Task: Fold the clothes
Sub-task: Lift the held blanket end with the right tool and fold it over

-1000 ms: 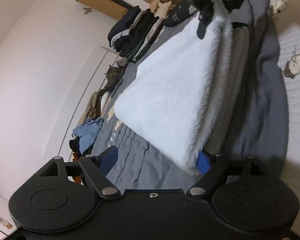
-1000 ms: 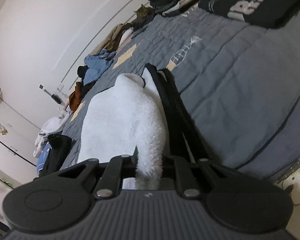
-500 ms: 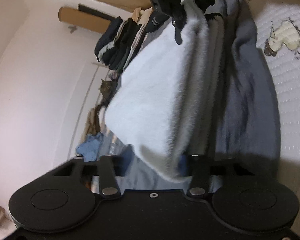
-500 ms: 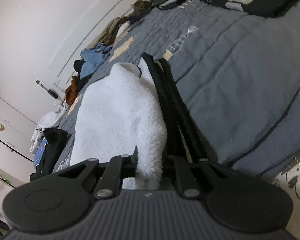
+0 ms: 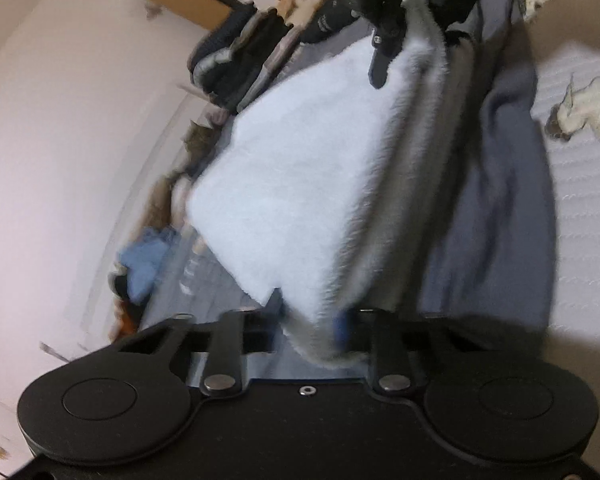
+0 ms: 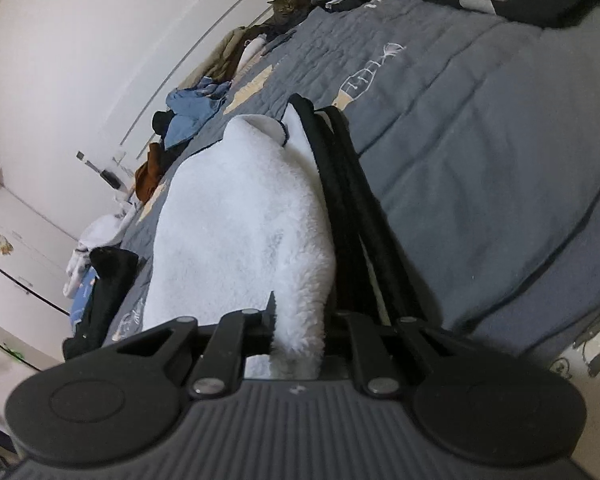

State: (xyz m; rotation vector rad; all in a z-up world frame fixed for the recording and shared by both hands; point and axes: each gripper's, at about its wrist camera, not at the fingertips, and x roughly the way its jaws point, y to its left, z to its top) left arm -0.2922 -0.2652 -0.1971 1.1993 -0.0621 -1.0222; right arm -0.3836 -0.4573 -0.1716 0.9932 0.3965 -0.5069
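A: Left wrist view first. The left gripper [image 5: 312, 320] is closing its jaws on the near lower corner of the white fluffy fleece garment [image 5: 300, 184]; the fleece sits between the pads, though motion blur keeps me from saying whether they have bitten firmly yet.

B: And the right gripper [image 6: 298, 328]?

A: Clamped tight on the opposite end of the same fleece. In its own view the pile bulges out between the narrow jaws, with black edging strips [image 6: 348, 216] trailing alongside. In the left view it appears at the top, pinching the far corner [image 5: 404, 36].

B: So where does the garment sit?

A: Stretched between the two grippers, hanging above the grey quilted bedspread [image 6: 480, 128]. Beyond it lie a stack of dark folded clothes [image 5: 240, 64], a heap of blue and brown unfolded laundry [image 6: 188, 116] by the wall, and a tabby cat [image 6: 286, 4] at the far edge.

B: Which step, then?

A: I judge it the pick-up for a fold: both ends being secured. Next, the left grip should finish closing, then both hands should pull the fleece taut and lay it flat on the bedspread, edges matched.
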